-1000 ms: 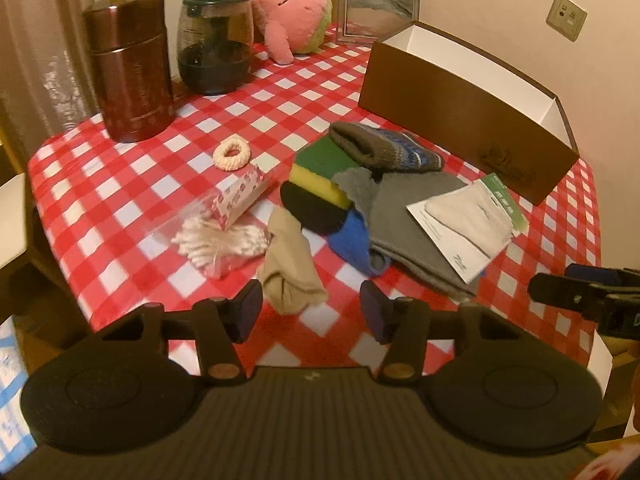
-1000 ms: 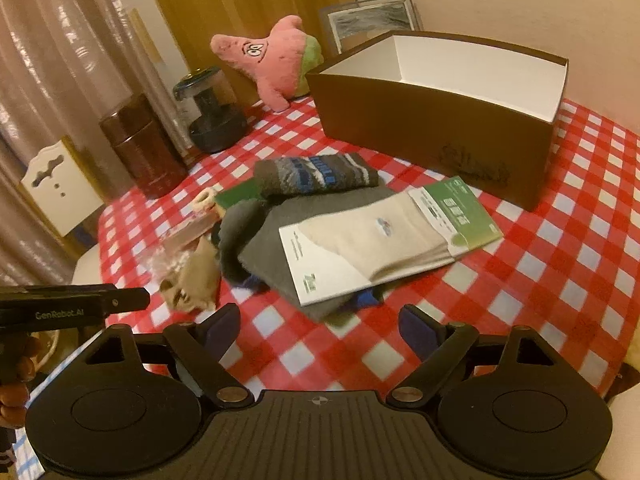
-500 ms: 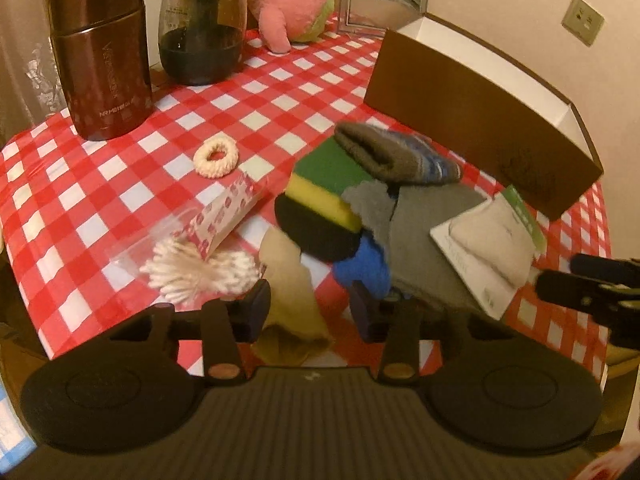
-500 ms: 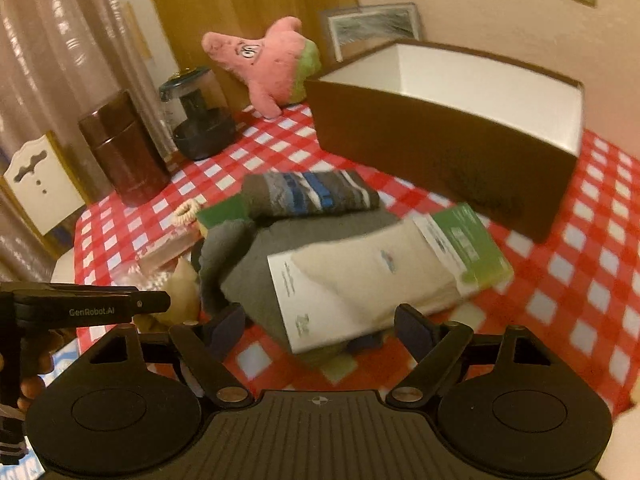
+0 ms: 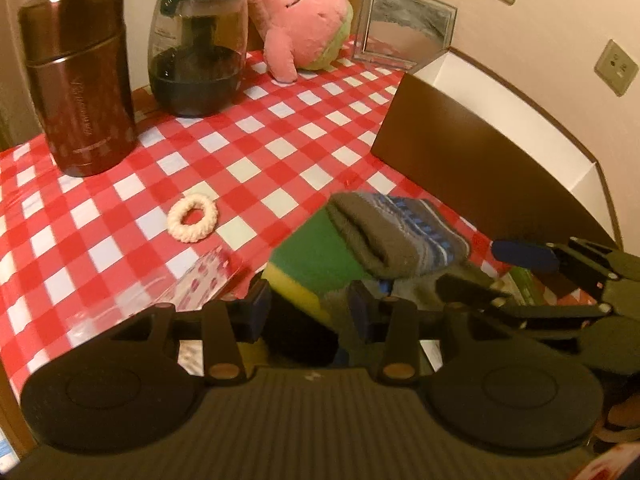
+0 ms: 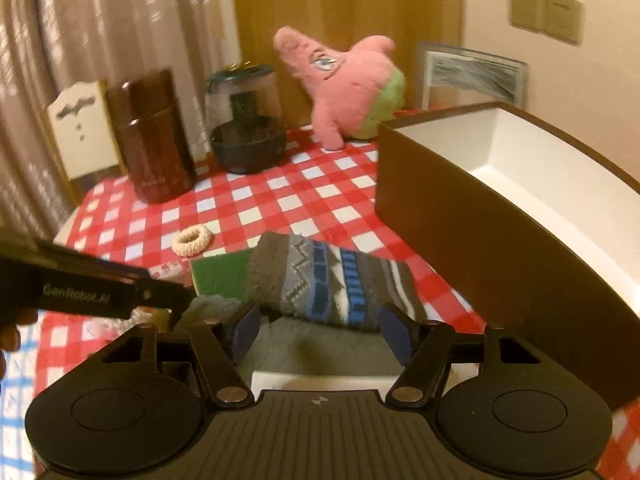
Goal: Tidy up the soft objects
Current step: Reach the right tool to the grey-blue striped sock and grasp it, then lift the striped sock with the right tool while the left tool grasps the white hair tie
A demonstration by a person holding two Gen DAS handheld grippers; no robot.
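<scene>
A pile of soft things lies on the red checked tablecloth (image 5: 280,148). A grey patterned sock (image 6: 332,284) rests on a green and yellow sponge (image 5: 312,264) and a grey cloth (image 6: 320,348). My left gripper (image 5: 308,312) hangs low over the pile's left end. Its jaws stand part open around the sponge corner and a dark round thing beneath, and I cannot see the pads pressing. My right gripper (image 6: 320,334) is closing, its jaws either side of the sock's near edge and the grey cloth without touching. The brown box (image 6: 520,200) with a white inside stands open to the right.
A cream hair tie (image 5: 193,218) and a clear bag of cotton swabs (image 5: 192,284) lie left of the pile. At the back stand a brown canister (image 5: 80,80), a glass jar (image 5: 196,48), a pink plush (image 5: 300,12) and a picture frame (image 5: 404,28).
Both grippers have moved forward and down onto the pile. The left passed the tan sock to the sponge and narrowed. The right rolled, narrowed its jaws and now sits at the patterned sock.
</scene>
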